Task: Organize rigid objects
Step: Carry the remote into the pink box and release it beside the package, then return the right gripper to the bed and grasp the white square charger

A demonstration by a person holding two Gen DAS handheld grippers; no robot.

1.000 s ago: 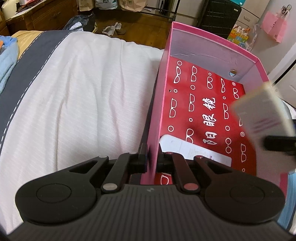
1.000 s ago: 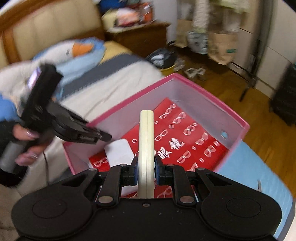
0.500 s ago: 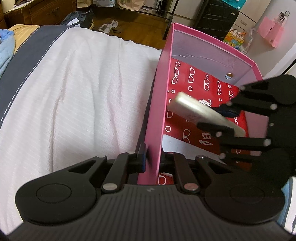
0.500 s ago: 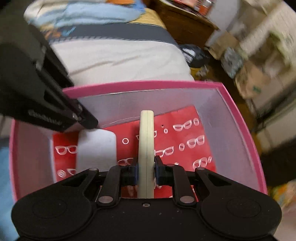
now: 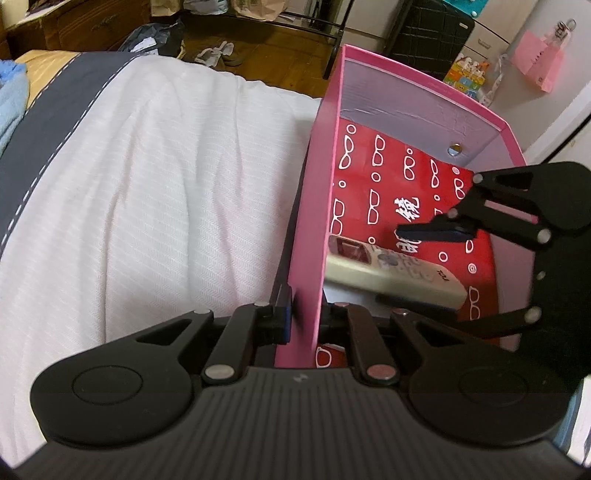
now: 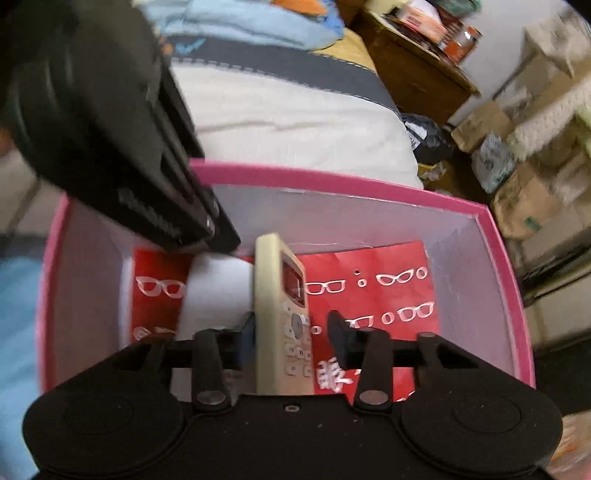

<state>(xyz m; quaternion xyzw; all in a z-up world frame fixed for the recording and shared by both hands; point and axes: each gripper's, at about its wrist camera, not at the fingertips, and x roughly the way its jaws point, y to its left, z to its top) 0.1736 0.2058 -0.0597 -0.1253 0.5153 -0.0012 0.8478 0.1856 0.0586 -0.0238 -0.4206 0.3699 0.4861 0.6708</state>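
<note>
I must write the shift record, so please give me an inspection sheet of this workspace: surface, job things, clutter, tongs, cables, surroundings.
Surface: white bedcover with a dark grey band; the pink box stands on it.
Job's things: cream remote control inside the box, over the red glasses-print sheet and a white card.
Clutter: light blue bedding on the bed.
Tongs: left tongs shut on the box's side wall; right tongs have just been opening, one pad clear of the remote.
Cables: nothing seen.
Surroundings: wooden floor, dark suitcase, pink paper bag, cardboard boxes.
</note>
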